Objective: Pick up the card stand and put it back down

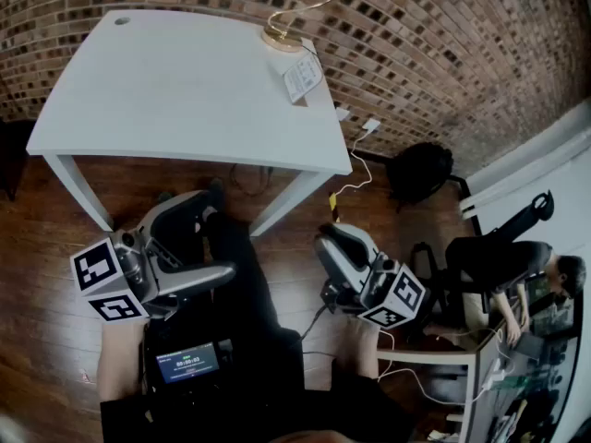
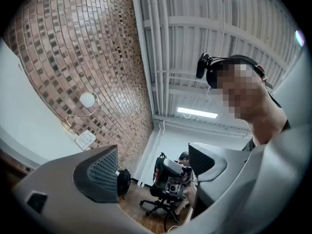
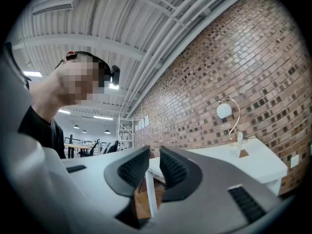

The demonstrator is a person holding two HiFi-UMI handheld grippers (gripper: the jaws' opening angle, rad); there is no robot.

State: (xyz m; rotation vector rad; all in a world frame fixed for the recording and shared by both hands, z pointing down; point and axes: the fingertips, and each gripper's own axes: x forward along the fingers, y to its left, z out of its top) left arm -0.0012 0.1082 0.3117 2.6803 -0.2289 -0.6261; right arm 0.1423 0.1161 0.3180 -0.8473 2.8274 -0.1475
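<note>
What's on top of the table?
A gold card stand and a white card by it, at the table's far right corner. Anything under the card is covered.

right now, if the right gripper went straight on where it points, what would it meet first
Probably the white table's near leg, seen between the right gripper's parted jaws; depth unclear.

The card stand (image 1: pixel 282 37) stands at the white tabletop's (image 1: pixel 175 90) far corner. The left hand-held gripper (image 1: pixel 208 243) and right hand-held gripper (image 1: pixel 337 247) hover above the wooden floor (image 1: pixel 37 247).
</note>
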